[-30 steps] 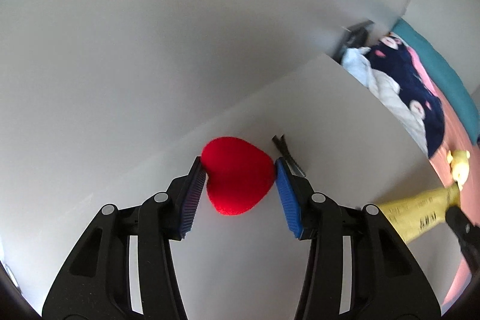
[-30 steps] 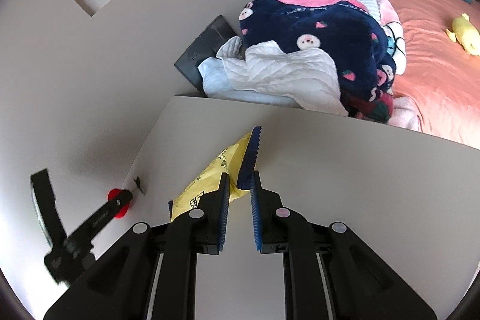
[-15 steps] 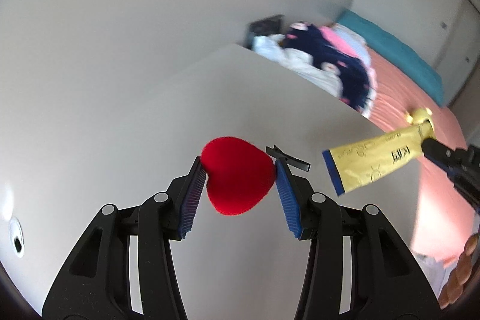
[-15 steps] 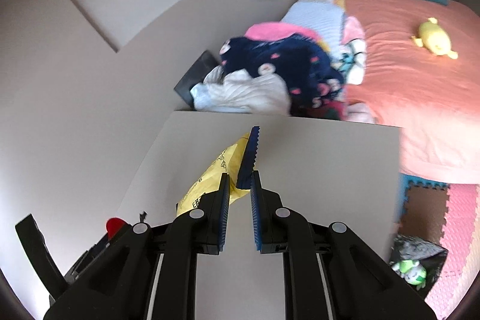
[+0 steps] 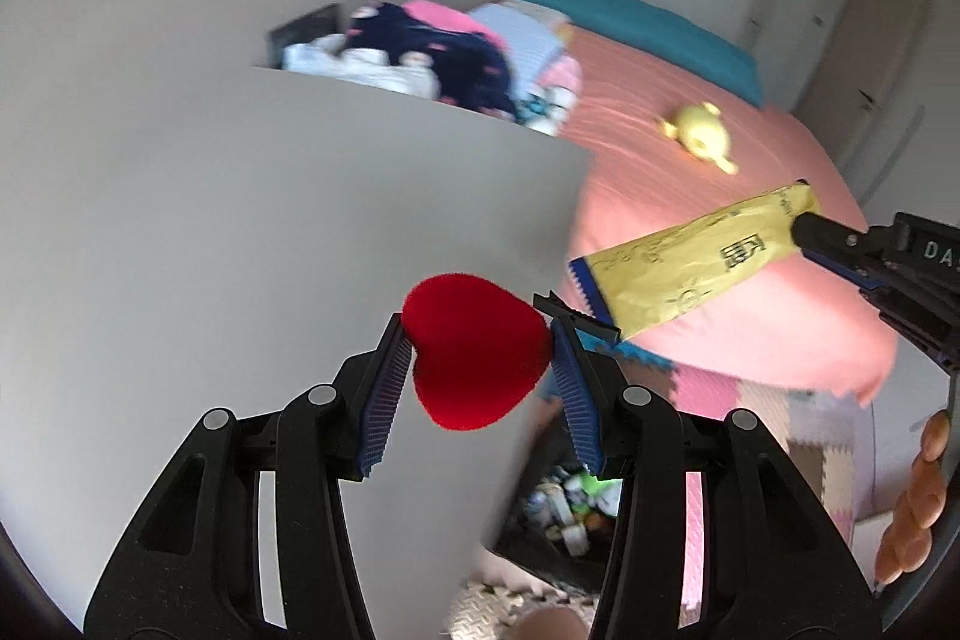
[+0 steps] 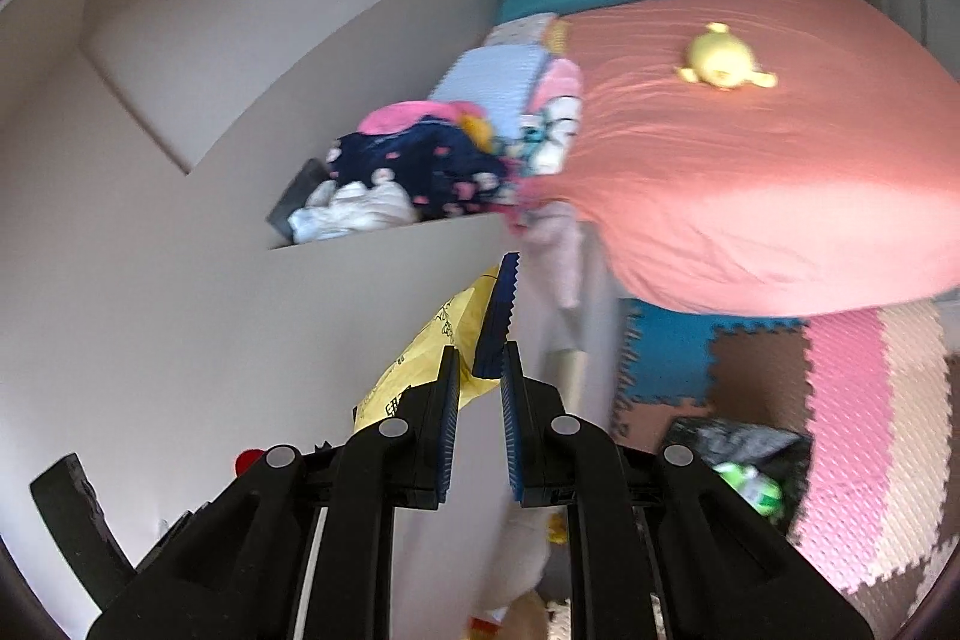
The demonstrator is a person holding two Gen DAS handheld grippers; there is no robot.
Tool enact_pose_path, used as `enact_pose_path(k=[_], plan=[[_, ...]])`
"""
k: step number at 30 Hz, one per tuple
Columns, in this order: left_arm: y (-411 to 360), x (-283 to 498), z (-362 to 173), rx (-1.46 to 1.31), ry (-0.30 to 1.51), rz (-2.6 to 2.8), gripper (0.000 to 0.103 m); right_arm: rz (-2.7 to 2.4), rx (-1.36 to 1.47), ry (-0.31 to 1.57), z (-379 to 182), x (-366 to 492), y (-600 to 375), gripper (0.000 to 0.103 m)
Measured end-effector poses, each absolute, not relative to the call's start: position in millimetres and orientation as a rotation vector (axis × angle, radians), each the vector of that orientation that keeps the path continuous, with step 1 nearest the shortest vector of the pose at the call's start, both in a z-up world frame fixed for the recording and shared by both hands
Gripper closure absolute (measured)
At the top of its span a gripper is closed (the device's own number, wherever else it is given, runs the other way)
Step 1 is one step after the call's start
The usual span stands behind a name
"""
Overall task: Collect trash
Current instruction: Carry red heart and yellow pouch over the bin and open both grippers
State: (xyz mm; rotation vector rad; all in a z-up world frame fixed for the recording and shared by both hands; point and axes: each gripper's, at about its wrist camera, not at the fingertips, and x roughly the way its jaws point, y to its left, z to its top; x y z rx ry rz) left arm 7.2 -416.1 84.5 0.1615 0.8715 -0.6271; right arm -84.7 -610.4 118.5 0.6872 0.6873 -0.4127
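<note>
My left gripper [image 5: 477, 376] is shut on a red fuzzy heart [image 5: 477, 361] with a small black clip [image 5: 576, 319] behind it, held in the air past the grey table's corner. My right gripper [image 6: 480, 415] is shut on a yellow wrapper with a blue serrated end [image 6: 441, 346]. The wrapper also shows in the left wrist view [image 5: 696, 259], at the right, with the right gripper [image 5: 804, 223] pinching its far end. A black trash bag with bottles and scraps lies open on the floor below [image 5: 570, 508], and at the lower right of the right wrist view [image 6: 750, 466].
A grey table [image 5: 270, 220] fills the left. A bed with a pink sheet [image 6: 750, 130], a yellow plush toy [image 6: 720, 55] and a pile of clothes [image 6: 420, 166] lies beyond. Coloured foam mats [image 6: 852, 400] cover the floor.
Both grippers have swung right, off the table toward the bed and floor, still holding the heart and the wrapper. The trash bag has come into view below.
</note>
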Motion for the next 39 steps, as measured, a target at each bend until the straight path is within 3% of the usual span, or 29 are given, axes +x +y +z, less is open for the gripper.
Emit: enact_pose_path(k=[16,28,29,30,31,32,39], plan=[[-497.6,-147.5,8.6,0.373,0.957,-0.855,0.056,-0.620,0.778,0.767,40.0,-260.3,-651.4,0.088],[-527.1,-179.7,-44.7,0.478,1.065,-0.893,0.055,-0.669,0.726,0.913,-2.4,-271.5,-665.1,0.088],[-527.9,-180.1,-46.8,0.483,1.080,-0.900,0.051,-0.668,0.723,0.936,-5.8,-268.6,-666.8,0.085],[-530.7,-180.5,-50.6,0.500,1.106,-0.904,0.042,-0.678,0.720,0.959,-8.9,-266.8,-668.6,0.067],[-532.9,-180.2,-53.7,0.516,1.124,-0.900,0.011,-0.721,0.709,0.986,-11.5,-265.5,-671.2,0.031],[-533.3,-180.3,-55.6,0.530,1.119,-0.882,0.006,-0.763,0.695,0.982,-11.5,-266.6,-672.8,0.019],[-529.9,-173.2,-66.7,0.524,1.136,-0.838,0.006,-0.794,0.670,0.954,-11.4,-270.0,-674.0,0.016]])
